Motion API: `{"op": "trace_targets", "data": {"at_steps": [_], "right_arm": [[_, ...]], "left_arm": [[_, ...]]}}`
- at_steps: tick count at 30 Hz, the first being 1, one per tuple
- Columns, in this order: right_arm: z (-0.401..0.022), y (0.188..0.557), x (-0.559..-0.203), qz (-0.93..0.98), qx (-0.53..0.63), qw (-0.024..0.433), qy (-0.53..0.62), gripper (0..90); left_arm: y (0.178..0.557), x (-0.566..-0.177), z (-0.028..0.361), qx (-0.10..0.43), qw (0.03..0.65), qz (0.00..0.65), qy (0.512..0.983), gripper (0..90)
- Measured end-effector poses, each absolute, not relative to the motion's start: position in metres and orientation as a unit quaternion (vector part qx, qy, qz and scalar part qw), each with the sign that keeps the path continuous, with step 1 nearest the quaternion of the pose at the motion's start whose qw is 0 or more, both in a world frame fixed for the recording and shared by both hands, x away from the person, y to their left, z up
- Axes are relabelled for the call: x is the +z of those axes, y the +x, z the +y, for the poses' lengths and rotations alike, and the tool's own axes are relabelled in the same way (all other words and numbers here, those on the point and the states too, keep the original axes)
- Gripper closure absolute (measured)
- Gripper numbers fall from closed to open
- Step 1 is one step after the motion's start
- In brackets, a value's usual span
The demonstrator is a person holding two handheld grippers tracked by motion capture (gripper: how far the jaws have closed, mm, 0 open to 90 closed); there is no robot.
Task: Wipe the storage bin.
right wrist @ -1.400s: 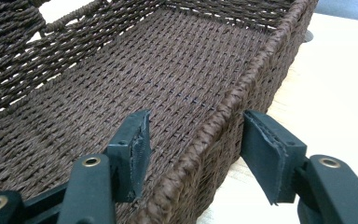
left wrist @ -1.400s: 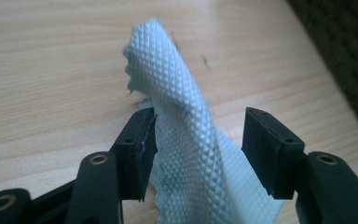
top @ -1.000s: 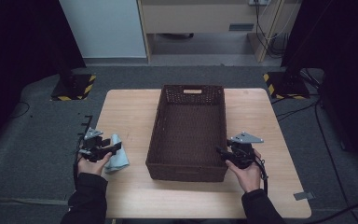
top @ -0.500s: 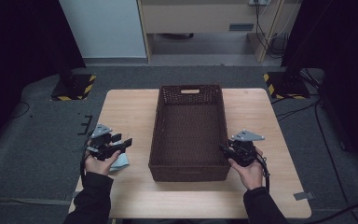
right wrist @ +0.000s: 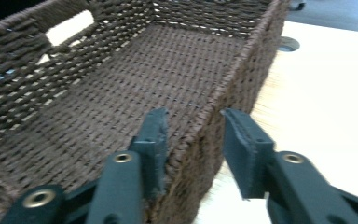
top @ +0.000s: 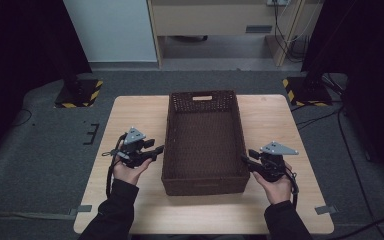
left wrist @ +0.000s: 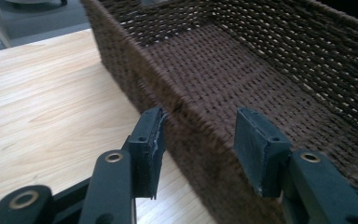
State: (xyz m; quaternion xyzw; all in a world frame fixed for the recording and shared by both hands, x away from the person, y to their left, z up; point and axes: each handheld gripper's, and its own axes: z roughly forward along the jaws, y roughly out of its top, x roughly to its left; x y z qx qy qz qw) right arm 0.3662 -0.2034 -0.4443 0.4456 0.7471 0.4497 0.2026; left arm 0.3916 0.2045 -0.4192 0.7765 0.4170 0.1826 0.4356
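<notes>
Wicker basket (top: pixel 203 142), dark brown and rectangular, is sitting at the middle of a light wooden table (top: pixel 280 120), lying between the two hand-held grippers. Left gripper (top: pixel 156 150) is reaching in from the basket's left side, its jaws standing apart and straddling the left wall (left wrist: pixel 186 121): one jaw is sitting outside, just beside or touching the weave, the other is hanging over the inside, apart from it. Nothing is being squeezed. Right gripper (top: pixel 244 160) is doing the same on the opposite side, its parted jaws bracketing the right wall (right wrist: pixel 223 98), the inner jaw close against the rim, the outer one well off it above the bare tabletop. A handle cutout (right wrist: pixel 70 27) is showing in the end wall ahead of the right gripper. The person's hands (top: pixel 128 172) are gripping both tools from behind.
</notes>
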Motion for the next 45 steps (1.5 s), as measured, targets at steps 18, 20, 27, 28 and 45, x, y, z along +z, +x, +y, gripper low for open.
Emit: {"op": "trace_targets", "data": {"at_steps": [18, 20, 27, 28, 45], "right_arm": [[-0.202, 0.363, -0.437, 0.747, 0.444, 0.223, 0.442, 63.9], [-0.202, 0.36, -0.437, 0.752, 0.444, 0.216, 0.437, 66.9], [-0.203, 0.361, -0.441, 0.752, 0.429, 0.227, 0.445, 74.9], [-0.204, 0.362, -0.441, 0.753, 0.428, 0.229, 0.445, 75.3], [-0.209, 0.366, -0.441, 0.743, 0.414, 0.246, 0.465, 78.2]], "left_arm": [[0.393, -0.435, 0.183, 0.165, 0.408, 0.416, 0.796, 58.3], [0.39, -0.437, 0.181, 0.165, 0.416, 0.426, 0.787, 59.1], [0.378, -0.435, 0.176, 0.17, 0.414, 0.413, 0.793, 58.9], [0.377, -0.435, 0.175, 0.171, 0.413, 0.41, 0.795, 58.6], [0.373, -0.429, 0.166, 0.158, 0.409, 0.395, 0.807, 56.2]]}}
